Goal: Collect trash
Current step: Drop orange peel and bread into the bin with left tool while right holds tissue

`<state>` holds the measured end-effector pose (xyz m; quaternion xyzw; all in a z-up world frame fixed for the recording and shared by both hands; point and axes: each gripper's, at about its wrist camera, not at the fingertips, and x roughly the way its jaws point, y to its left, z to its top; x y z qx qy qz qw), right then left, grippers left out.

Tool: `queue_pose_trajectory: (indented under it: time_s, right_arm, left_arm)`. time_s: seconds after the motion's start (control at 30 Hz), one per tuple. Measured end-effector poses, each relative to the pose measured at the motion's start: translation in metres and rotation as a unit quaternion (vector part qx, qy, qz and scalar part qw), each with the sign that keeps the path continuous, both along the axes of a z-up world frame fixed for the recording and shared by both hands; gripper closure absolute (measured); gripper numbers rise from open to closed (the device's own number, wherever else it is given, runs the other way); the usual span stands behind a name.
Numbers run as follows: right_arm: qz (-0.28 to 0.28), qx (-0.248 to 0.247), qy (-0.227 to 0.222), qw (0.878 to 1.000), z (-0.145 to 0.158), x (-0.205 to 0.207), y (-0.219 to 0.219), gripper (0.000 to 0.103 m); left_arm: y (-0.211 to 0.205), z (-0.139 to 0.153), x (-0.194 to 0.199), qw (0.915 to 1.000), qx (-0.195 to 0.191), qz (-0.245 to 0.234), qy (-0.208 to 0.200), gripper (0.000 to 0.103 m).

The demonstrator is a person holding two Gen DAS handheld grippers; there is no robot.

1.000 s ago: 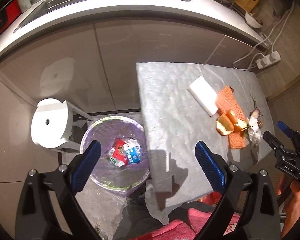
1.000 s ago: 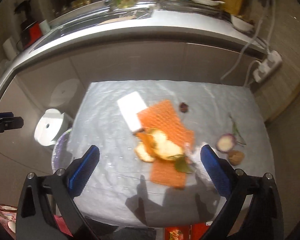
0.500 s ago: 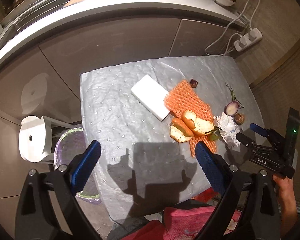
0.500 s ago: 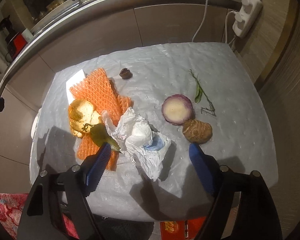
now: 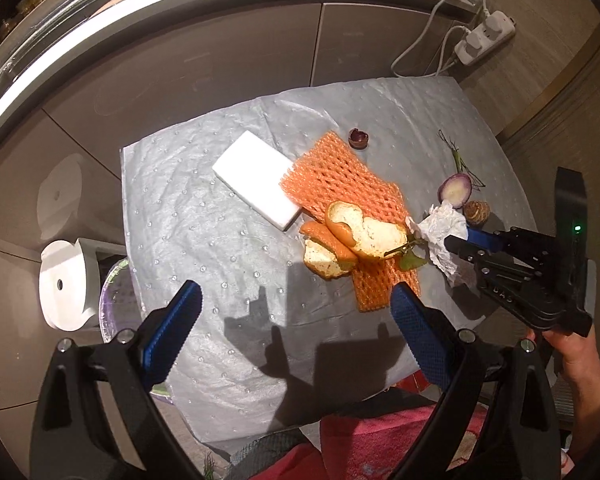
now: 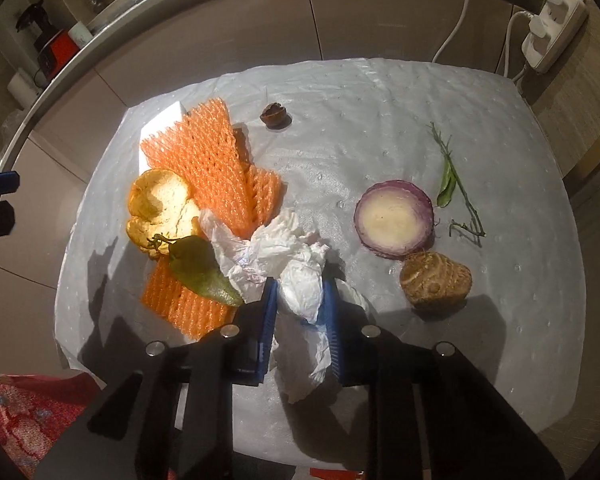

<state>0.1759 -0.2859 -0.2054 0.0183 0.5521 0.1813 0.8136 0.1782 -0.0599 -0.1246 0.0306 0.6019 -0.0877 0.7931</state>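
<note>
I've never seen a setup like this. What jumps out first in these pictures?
Probably the right gripper, its blue fingers closed on a crumpled white tissue near the table's front edge. Just left of it lie bright orange foam netting and a curled orange peel; to the right sits a cut purple onion slice. The left gripper hovers open above the table.

Warm overhead light, hard shadows, fisheye-warped edges
</note>
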Motion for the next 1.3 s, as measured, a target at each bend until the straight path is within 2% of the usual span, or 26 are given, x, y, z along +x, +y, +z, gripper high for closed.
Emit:
queue_pose_trajectory:
  time_s: [0.1,0.27,0.47,0.6,0.67,0.73,0.93,1.1,1.3]
  right_arm:
    - [-0.017,0.024,-0.012,0.999,0.019,-0.003,-0.015,0.081]
    - [-0.029,0.034,-0.036,0.998,0.048,-0.01,-0.036,0.081]
    - [-0.043,0.041,-0.049,0.997,0.063,-0.011,-0.054,0.081]
    - [-0.051,0.044,-0.047,0.997,0.062,-0.012,-0.061,0.081]
    - [-0.054,0.048,-0.045,0.996,0.06,-0.012,-0.064,0.081]
    - [-0.056,0.051,-0.043,0.996,0.057,-0.012,-0.066,0.081]
    - [-0.062,0.058,-0.041,0.996,0.052,-0.013,-0.069,0.081]
    - [-0.062,0.064,-0.042,0.995,0.051,-0.013,-0.068,0.081]
    - [-0.059,0.067,-0.043,0.995,0.051,-0.012,-0.065,0.081]
  left_arm:
    - [-0.01,-0.014,0.006,0.9999,0.01,-0.003,0.01,0.012]
    - [-0.029,-0.038,0.022,0.9992,0.033,-0.001,0.024,0.012]
    - [-0.05,-0.066,0.037,0.997,0.06,-0.002,0.05,0.012]
    - [-0.052,-0.075,0.042,0.9968,0.041,0.008,0.068,0.013]
    - [-0.051,-0.076,0.044,0.9968,0.026,0.015,0.074,0.028]
    - [-0.052,-0.083,0.046,0.9951,0.017,0.012,0.096,0.051]
    - [-0.053,-0.083,0.042,0.9951,-0.005,0.007,0.098,0.087]
    - [-0.048,-0.07,0.041,0.9964,-0.018,-0.004,0.083,0.093]
    - [-0.036,-0.049,0.038,0.9969,-0.041,-0.003,0.067,0.094]
